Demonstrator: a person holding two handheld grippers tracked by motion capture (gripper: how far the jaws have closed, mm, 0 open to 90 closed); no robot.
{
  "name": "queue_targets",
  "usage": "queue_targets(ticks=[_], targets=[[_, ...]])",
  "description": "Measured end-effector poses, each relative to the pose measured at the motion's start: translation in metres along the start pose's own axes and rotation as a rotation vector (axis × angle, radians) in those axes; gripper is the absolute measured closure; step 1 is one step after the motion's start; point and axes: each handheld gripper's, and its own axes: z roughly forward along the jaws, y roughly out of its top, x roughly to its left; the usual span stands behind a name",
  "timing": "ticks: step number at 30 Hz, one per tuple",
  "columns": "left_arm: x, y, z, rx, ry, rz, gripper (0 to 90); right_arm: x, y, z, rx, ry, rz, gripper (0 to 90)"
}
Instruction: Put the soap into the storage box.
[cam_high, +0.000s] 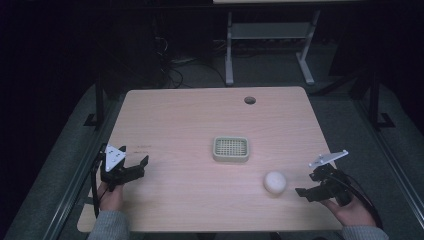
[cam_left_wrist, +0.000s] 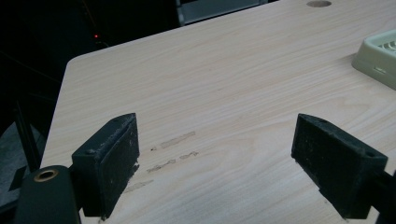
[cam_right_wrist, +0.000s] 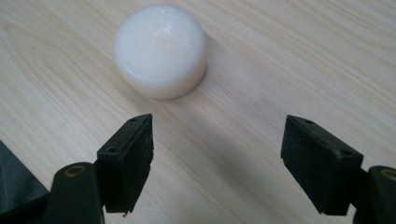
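A dim lab or test room, not a home.

I work at a bare light-wood table (cam_high: 190, 125) with a cable hole (cam_high: 250, 100) near its far edge, standing on grey carpet (cam_high: 340, 120). Behind it I see loose cables (cam_high: 170, 65) on the floor and the white metal legs of another desk (cam_high: 229, 50), all in darkness.

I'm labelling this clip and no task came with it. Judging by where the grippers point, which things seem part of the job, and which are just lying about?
Likely in play:
- white round soap-like block, just ahead of the open right gripper
- slotted tray, mid-table, apart from the block
- left gripper, open over bare table

Just there:
- white desk frame beyond the table
- floor cables
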Motion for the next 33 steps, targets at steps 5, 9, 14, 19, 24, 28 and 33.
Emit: queue_targets(ticks=[5, 9, 14, 19, 24, 28, 33], targets=[[0.000, 0.000, 0.000, -0.001, -0.002, 0.001, 14.8, 0.006, 0.009, -0.004, 0.006, 0.012, -0.023, 24.4], [0.000, 0.000, 0.000, -0.004, -0.003, -0.007, 14.8, 0.010, 0.015, -0.006, 0.008, 0.028, -0.038, 24.0], [0.001, 0.000, -0.001, -0.004, 0.003, -0.007, 14.8, 0.014, 0.023, -0.007, 0.026, 0.034, -0.058, 23.5], [0.001, 0.000, -0.001, -0.003, 0.001, -0.007, 14.8, 0.019, 0.035, -0.003, 0.056, 0.044, -0.094, 22.6], [0.001, 0.001, 0.000, 0.000, 0.006, -0.004, 14.8, 0.023, 0.043, -0.001, 0.065, 0.054, -0.117, 22.3], [0.001, 0.001, 0.000, -0.002, 0.005, -0.001, 14.8, 0.025, 0.050, 0.003, 0.081, 0.058, -0.128, 21.6], [0.001, 0.001, 0.000, -0.003, 0.008, -0.001, 14.8, 0.027, 0.055, 0.006, 0.087, 0.061, -0.138, 21.1]])
